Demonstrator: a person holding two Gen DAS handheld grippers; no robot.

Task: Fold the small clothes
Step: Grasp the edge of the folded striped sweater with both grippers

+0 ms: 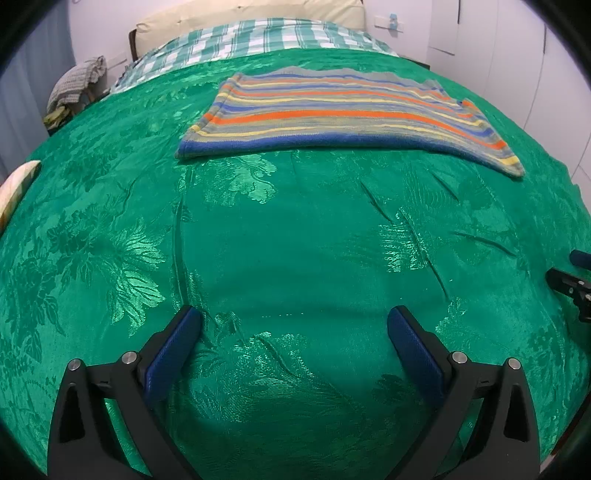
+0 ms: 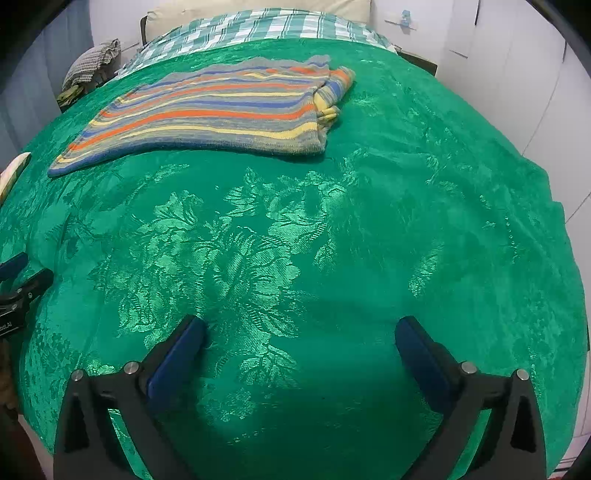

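A striped knitted garment (image 1: 332, 114) in grey, orange, blue and yellow lies folded flat on the green bedspread (image 1: 295, 251), well beyond both grippers. In the right wrist view the same garment (image 2: 214, 114) sits at the upper left, its right end doubled over. My left gripper (image 1: 294, 317) is open above bare bedspread, nothing between its blue pads. My right gripper (image 2: 301, 328) is open too, also over bare bedspread (image 2: 332, 240). Each gripper's tip shows at the edge of the other's view: the right one (image 1: 570, 284) and the left one (image 2: 22, 280).
A green-and-white checked blanket (image 1: 258, 37) and a cream pillow (image 1: 251, 14) lie at the head of the bed. A heap of grey checked cloth (image 1: 75, 86) sits off the bed at the far left. White cupboards (image 1: 498, 48) line the right wall. A pale object (image 1: 16, 188) rests at the left edge.
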